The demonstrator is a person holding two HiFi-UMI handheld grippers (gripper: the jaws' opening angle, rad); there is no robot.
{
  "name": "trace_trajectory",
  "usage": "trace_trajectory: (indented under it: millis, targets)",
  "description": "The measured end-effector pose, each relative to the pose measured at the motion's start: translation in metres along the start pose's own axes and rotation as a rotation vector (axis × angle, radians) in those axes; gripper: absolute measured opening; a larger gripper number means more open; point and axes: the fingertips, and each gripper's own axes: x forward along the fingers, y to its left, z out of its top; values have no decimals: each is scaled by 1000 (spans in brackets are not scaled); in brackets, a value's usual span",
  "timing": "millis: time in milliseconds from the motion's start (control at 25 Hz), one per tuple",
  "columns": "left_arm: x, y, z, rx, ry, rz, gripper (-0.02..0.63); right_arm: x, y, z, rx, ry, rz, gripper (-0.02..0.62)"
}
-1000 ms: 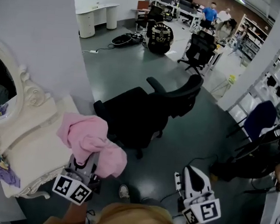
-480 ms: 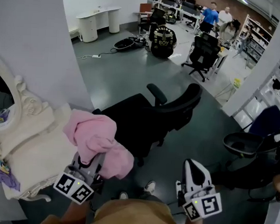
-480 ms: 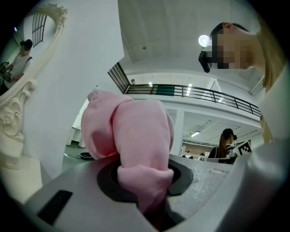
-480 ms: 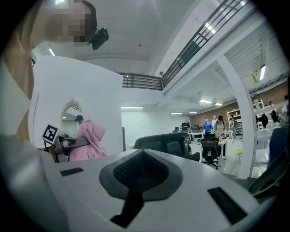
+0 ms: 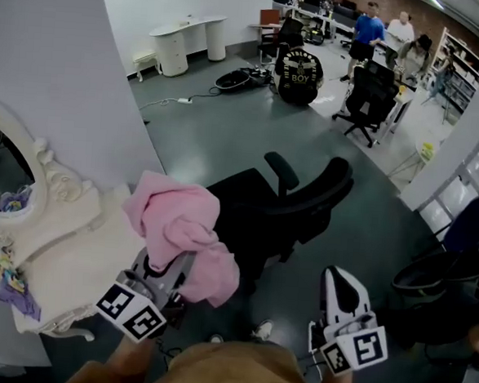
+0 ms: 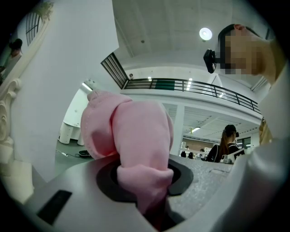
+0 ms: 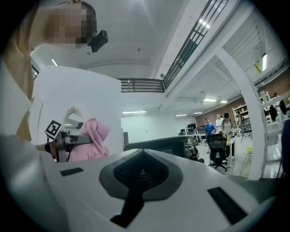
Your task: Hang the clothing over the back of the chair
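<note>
Floor: a smooth grey floor (image 5: 219, 136) runs across the open room to desks and people at the far end.
Wall: a plain white wall (image 5: 60, 59) stands on the left.
Dressing table: a cream carved dressing table (image 5: 80, 253) with an oval mirror sits against that wall. Some small purple and coloured scraps (image 5: 8, 281) lie at its near left edge.
Chair: a black office chair with armrests (image 5: 279, 206) stands in the middle of the floor, beyond both grippers. Its backrest is on the right-hand side in the head view.
Clothing: a bunched pink fleece garment (image 5: 179, 231) is held up in the air between the dressing table and the chair. It is close to the seat's left side and well short of the backrest. Part of it mounds above the jaws and a fold hangs below.
Left gripper: the left gripper (image 6: 149, 181) points roughly level. Its jaws are nearly together and pinch a fold of the pink garment, which fills the gap between them.
Right gripper: the right gripper (image 7: 142, 163) is near the chair's right side. Its jaws are pressed together with nothing between them, and it touches neither garment nor chair.
</note>
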Motion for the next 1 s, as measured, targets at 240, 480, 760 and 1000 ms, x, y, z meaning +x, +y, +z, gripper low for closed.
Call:
trace_trajectory:
  millis: [240,480,760,1000]
  targets:
    - [38,-23,17,-31,30,-84,91,12,-14,2,14,-12,20,3]
    - [71,-39,29,-113,68,-198,94,13,-21,5,22,-24,21,3]
    - [109,-59,46,-266,114,-348,103,6,-31,4,28,-23,2,3]
    - [147,-70,63,-302,139,-417,106,-5,-42,10,24,-36,-24,3]
